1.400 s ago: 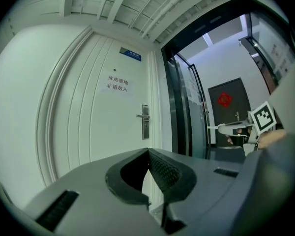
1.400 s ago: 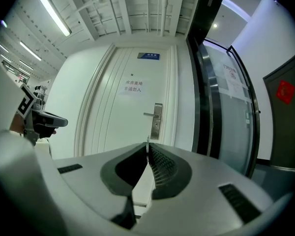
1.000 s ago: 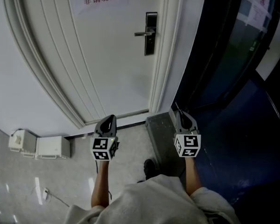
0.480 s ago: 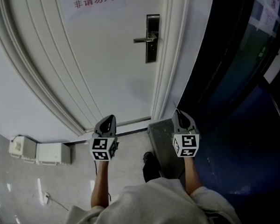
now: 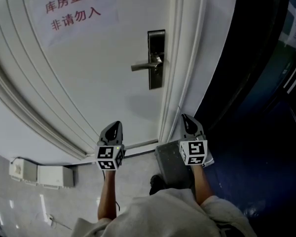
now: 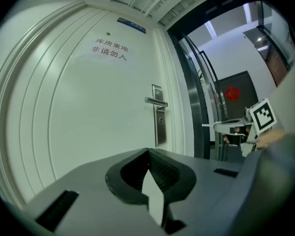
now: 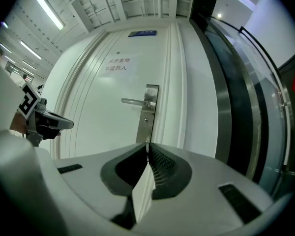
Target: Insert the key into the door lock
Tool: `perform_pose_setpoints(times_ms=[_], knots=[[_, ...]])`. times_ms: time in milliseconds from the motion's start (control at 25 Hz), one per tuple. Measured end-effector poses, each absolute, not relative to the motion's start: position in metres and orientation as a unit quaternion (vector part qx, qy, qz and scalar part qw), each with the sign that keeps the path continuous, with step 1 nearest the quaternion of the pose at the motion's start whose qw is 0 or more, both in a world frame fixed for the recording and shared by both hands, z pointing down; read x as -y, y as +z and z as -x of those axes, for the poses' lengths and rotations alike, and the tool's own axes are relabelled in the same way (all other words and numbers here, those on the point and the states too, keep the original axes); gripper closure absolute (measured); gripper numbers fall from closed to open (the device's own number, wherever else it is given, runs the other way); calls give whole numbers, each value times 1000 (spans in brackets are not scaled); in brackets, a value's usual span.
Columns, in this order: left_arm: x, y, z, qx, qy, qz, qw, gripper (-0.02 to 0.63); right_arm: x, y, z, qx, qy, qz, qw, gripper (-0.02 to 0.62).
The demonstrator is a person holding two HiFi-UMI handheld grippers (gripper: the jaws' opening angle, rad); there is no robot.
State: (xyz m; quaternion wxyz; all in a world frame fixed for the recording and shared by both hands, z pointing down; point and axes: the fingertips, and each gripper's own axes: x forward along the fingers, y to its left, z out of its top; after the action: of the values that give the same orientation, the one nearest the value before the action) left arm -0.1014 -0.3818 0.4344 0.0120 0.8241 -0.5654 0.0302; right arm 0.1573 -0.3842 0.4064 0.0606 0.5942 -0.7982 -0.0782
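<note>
A white panelled door (image 5: 103, 78) with a red-lettered paper sign (image 5: 71, 6) fills the head view as a person faces it with a gripper in each hand. At left, the left gripper (image 5: 116, 126) is held level and aimed at the door's lower panels, its jaws pressed together on nothing. Further right is the steel lock plate (image 5: 156, 58) with its lever handle (image 5: 147, 65). The keyhole (image 7: 145, 120) is a small dark spot below the lever. At right, the right gripper (image 5: 186, 117) is held level too, well short of the door. It points near the door's right edge, with a dark glass partition (image 5: 251, 63) beyond it. Its jaws are clamped tight, and a thin sliver, very likely the key (image 7: 147, 142), pokes out just past the tips. That puts the key in the right gripper, well apart from the lock and lower than the plate in the head view. The key should be light, stiff and thin, with slick metal faces that could twist between the pads if the blade meets the keyhole off-line. It is best pinched flat across the bow, leaving the whole blade free. Only a sliver shows, so the hold cannot be judged.
</note>
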Motion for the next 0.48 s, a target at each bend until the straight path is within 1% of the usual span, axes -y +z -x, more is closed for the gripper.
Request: perform_pose_setpoints(times_ms=[240,480], knots=[[462,427,95,576,24,-817,11,589,467,392,-159,808,-88,-580,53,566],[511,424,92,579,21,-815,11,589,520,388,-148,819,-93,-564,54,566]])
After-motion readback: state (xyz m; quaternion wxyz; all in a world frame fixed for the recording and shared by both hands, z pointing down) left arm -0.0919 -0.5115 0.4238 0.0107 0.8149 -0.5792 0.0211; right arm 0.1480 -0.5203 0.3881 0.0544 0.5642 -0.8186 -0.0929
